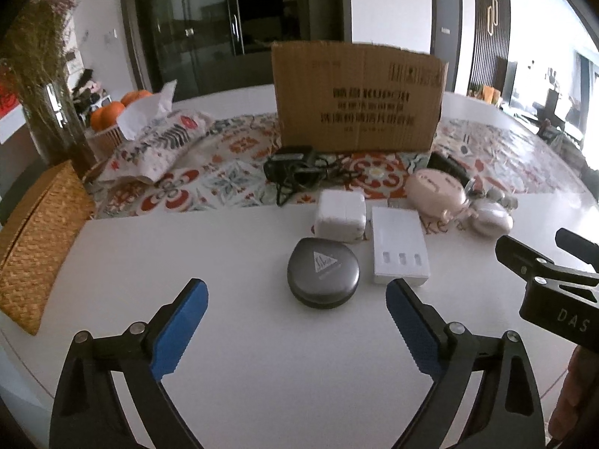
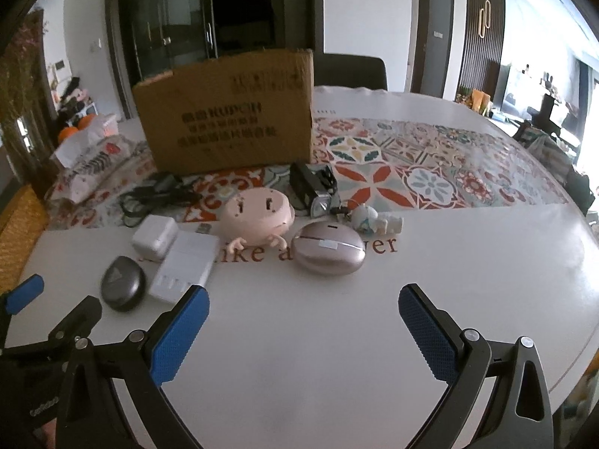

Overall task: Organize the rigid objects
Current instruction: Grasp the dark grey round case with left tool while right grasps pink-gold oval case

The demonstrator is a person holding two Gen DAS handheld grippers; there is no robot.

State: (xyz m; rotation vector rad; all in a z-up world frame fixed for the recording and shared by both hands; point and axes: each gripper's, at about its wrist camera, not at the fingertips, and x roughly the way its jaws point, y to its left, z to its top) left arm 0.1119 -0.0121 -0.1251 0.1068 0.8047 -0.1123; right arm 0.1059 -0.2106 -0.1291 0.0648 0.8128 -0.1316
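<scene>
A dark grey case (image 1: 323, 278) lies on the white table (image 1: 224, 254), touching a white charger block (image 1: 400, 250), with a pink oval case (image 2: 328, 247) well to the right and a cardboard box (image 1: 357, 97) behind. The left gripper (image 1: 295, 321) hovers just short of the grey case, jaws spread and empty. The right gripper (image 2: 303, 327) is likewise spread wide over bare table.

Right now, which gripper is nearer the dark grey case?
Left. The left gripper opens just short of the grey case; the right gripper sits off to its right.
</scene>
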